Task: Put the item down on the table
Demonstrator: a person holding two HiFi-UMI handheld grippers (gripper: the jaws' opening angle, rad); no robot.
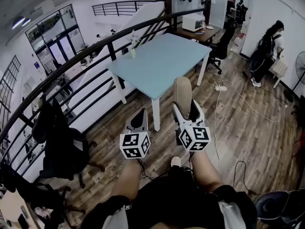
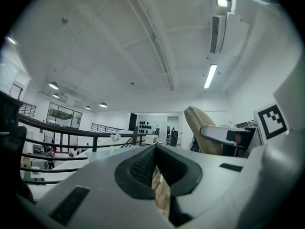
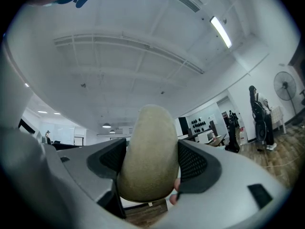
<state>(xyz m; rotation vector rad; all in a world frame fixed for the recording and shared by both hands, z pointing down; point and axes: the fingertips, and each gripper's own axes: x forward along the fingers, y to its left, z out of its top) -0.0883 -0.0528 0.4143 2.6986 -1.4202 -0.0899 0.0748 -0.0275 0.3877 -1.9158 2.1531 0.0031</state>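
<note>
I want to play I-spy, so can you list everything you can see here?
light blue rectangular table with white legs: one, ahead by the railing
small white vase of flowers: one, on the table's far left corner
curved black metal railing: one, along the left
black office chairs: several, mostly at the left
white microwave: one, on a wooden desk at the back
white power strip: one, on the wooden floor right of the table
person in dark clothes: one, standing far right
tan rounded oblong item: one, held upright in the right gripper
left gripper: one, grey, fingers together, empty
right gripper: one, grey, shut on the item
</note>
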